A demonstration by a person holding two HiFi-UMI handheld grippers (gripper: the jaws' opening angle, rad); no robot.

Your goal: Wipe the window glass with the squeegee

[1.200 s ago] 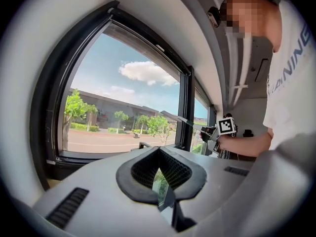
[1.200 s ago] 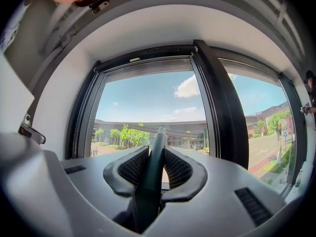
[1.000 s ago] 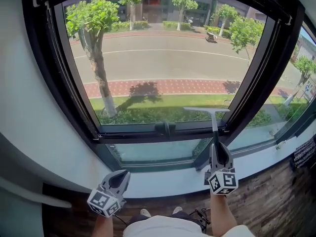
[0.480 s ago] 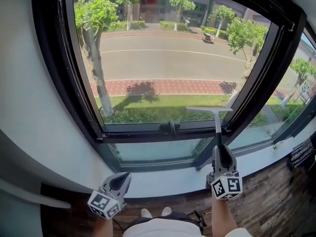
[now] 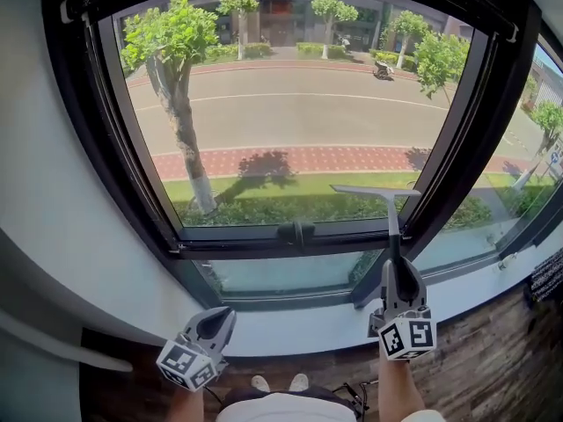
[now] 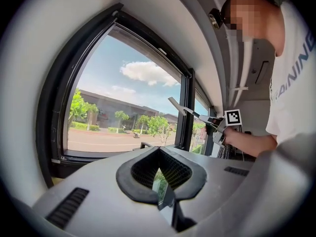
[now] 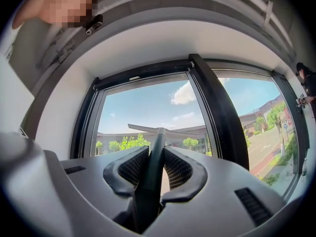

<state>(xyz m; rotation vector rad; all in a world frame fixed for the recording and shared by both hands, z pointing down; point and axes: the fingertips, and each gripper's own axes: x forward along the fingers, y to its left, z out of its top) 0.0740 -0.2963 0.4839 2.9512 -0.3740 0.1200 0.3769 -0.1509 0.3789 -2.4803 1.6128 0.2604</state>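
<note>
The squeegee (image 5: 390, 222) has a thin grey blade and a dark handle. Its blade lies level against the lower right of the big window glass (image 5: 290, 104), just above the bottom frame. My right gripper (image 5: 393, 271) is shut on the handle, below the blade and over the sill. In the right gripper view the handle (image 7: 152, 167) runs up between the jaws to the blade (image 7: 158, 130). My left gripper (image 5: 219, 318) hangs low at the left, shut and holding nothing, apart from the glass. The left gripper view shows its closed jaws (image 6: 160, 199) and the squeegee (image 6: 185, 110) further off.
A black latch handle (image 5: 295, 231) sits on the sash's bottom rail. A thick black mullion (image 5: 462, 148) borders the pane on the right, with another pane beyond. Below lie a narrow fixed pane (image 5: 281, 272), a white sill (image 5: 299, 332) and wooden floor (image 5: 493, 350).
Hardly anything has moved. The squeegee blade stays at the pane's lower right with the right gripper on its handle; the head view has shifted a little. The left gripper stays low.
</note>
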